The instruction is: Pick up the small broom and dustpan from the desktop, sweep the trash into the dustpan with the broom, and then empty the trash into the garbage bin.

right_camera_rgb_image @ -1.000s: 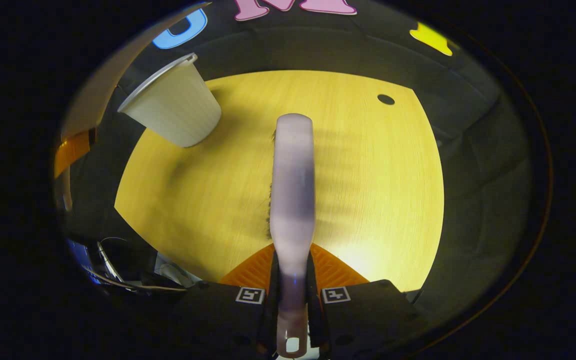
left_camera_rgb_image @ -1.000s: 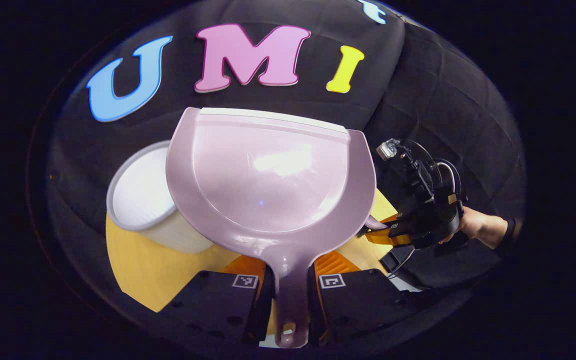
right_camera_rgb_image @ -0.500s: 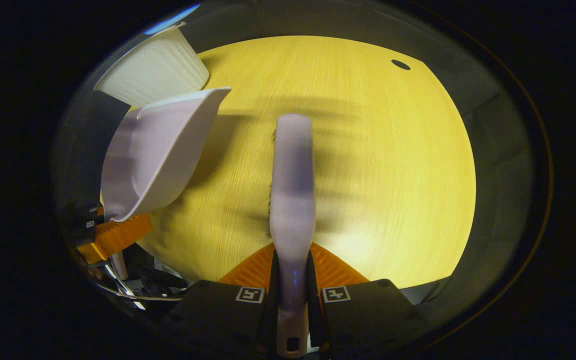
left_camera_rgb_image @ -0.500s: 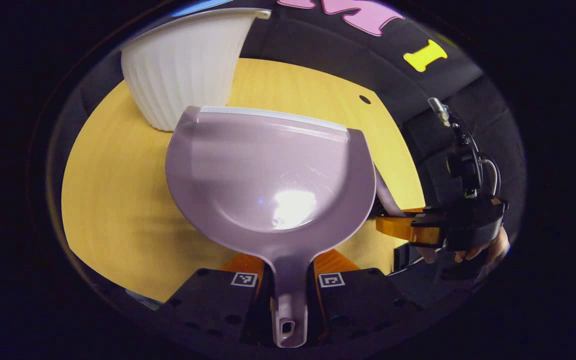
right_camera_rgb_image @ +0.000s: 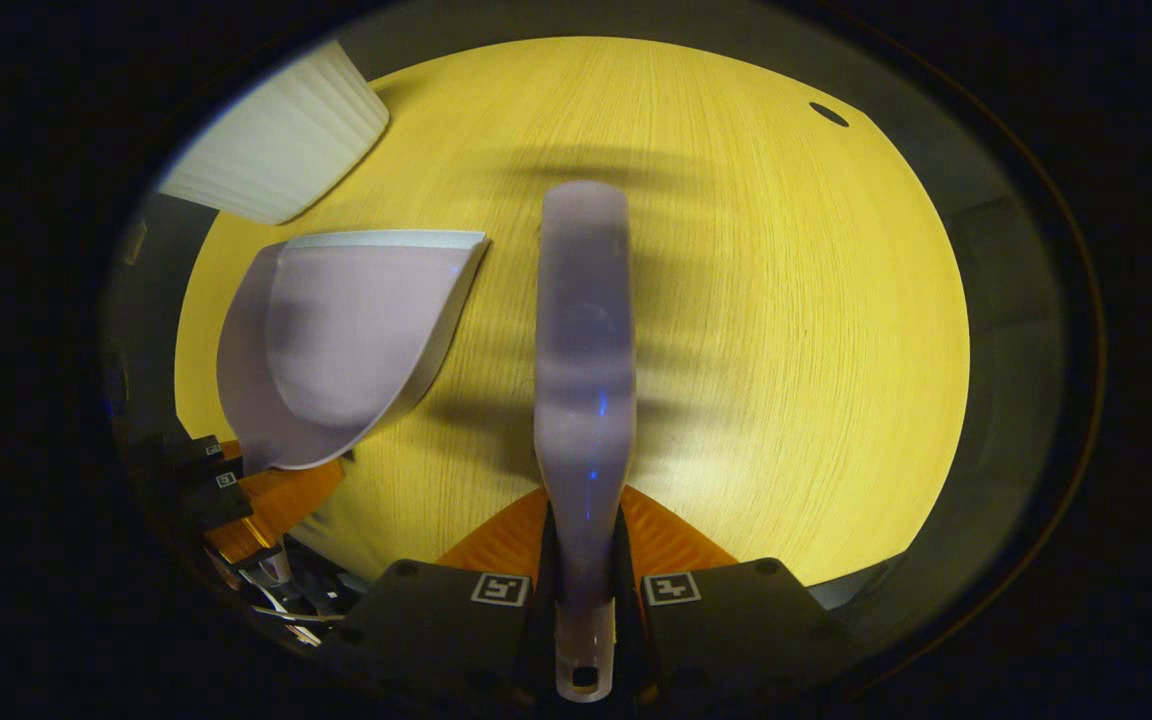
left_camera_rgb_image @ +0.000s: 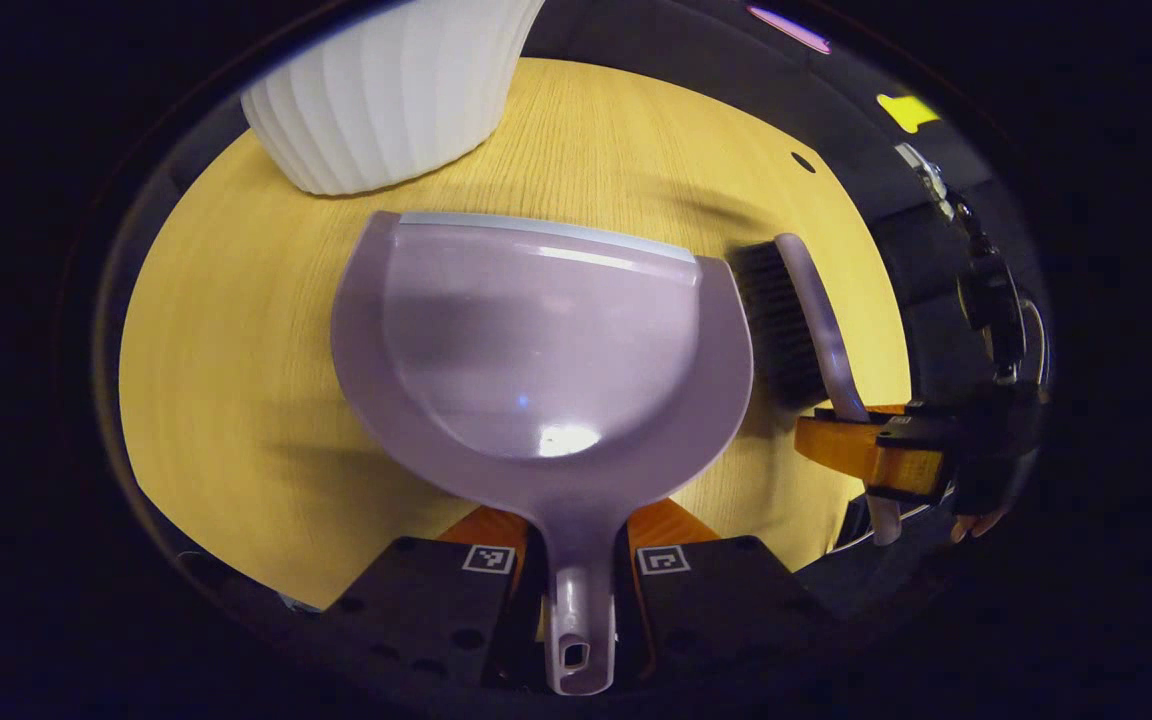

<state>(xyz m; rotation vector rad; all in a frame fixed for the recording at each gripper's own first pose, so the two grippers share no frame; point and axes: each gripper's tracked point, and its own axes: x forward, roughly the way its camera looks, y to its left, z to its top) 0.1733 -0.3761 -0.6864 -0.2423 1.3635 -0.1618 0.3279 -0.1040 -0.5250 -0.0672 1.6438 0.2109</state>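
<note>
Holding the dustpan [left_camera_rgb_image: 536,340] by its handle, the left gripper [left_camera_rgb_image: 576,560] squeezes tight, keeping it flat above the table [left_camera_rgb_image: 236,380]. The right gripper [right_camera_rgb_image: 586,590] pinches the broom [right_camera_rgb_image: 584,340] (bristles down). Empty pan, so the white bin [left_camera_rgb_image: 386,90] probably has the trash.

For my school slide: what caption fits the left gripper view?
Left gripper holds a lilac dustpan over the desk.

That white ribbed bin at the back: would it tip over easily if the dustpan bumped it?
Quite possibly. The bin narrows toward its base, so it probably tips readily. It looks like thin plastic, likely light enough to slide on the smooth wooden desktop if the dustpan nudged it.
</note>
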